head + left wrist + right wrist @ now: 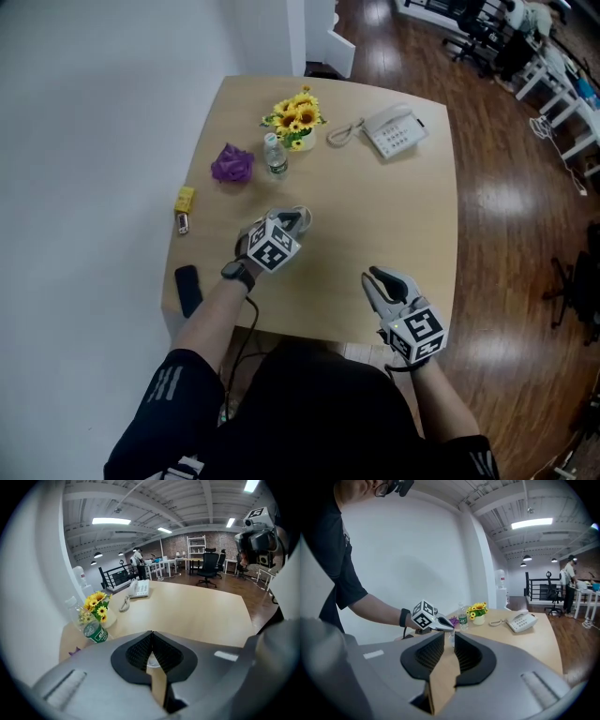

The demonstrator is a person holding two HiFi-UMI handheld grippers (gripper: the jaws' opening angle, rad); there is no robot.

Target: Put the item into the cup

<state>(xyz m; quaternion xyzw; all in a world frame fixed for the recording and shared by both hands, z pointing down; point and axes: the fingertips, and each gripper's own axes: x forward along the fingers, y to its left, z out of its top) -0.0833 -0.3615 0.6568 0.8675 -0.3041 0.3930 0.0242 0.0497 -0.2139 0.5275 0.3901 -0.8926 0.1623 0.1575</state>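
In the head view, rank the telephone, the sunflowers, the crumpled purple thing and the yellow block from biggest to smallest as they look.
1. telephone, counting its cord
2. sunflowers, nearly the same size as the telephone, so these two are close
3. crumpled purple thing
4. yellow block, clearly smallest

Small whitish cup [153, 662], upright on the surface near its middle, rim up; contents can't be made out.

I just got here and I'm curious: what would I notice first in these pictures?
The bright yellow flowers at the far side of the table pop out first, with a white telephone to their right. Closer in, the left gripper and right gripper carry black-and-white marker cubes.
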